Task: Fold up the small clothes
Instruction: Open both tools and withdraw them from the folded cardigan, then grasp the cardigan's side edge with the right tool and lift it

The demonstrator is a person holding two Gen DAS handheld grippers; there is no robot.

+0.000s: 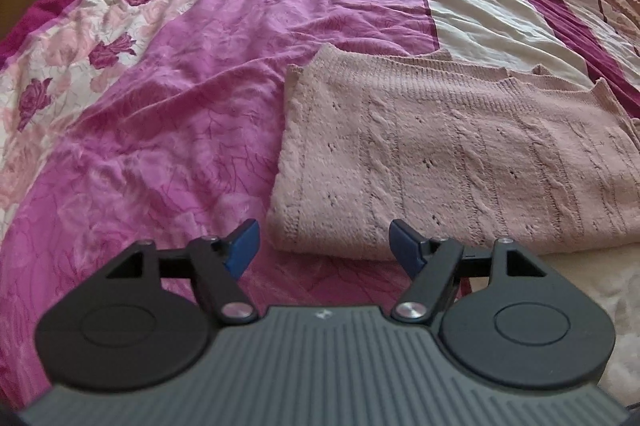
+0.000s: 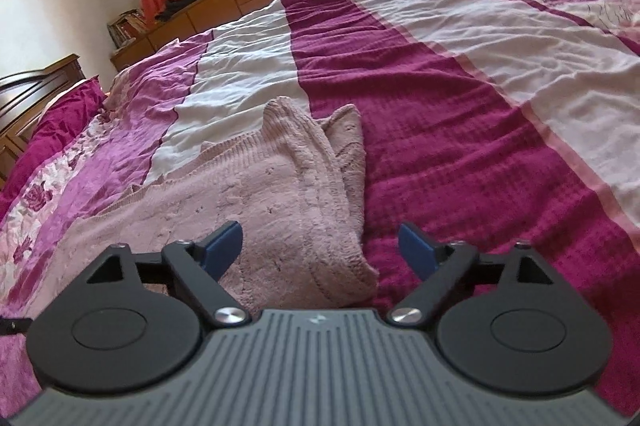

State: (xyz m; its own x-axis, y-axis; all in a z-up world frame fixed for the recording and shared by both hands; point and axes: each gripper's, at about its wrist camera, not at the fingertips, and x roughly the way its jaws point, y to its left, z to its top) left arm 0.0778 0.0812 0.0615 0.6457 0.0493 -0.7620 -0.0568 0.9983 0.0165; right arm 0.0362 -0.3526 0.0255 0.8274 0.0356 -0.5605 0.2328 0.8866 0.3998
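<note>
Nearest you, your left gripper [image 1: 323, 246] has its blue pads spread apart with nothing held, hanging just short of the near left corner of the folded pink sweater [image 1: 460, 153] that lies flat on the bedspread [image 1: 160, 105]. Your right gripper [image 2: 320, 250] is spread wide too and grips nothing, the sweater's near right corner [image 2: 280, 209] lying loose below its pads, over the dark magenta and white stripes of the bedspread [image 2: 460, 113]

left wrist: low over bed, near sweater [image 1: 460, 153] | right wrist: same sweater's other end
</note>
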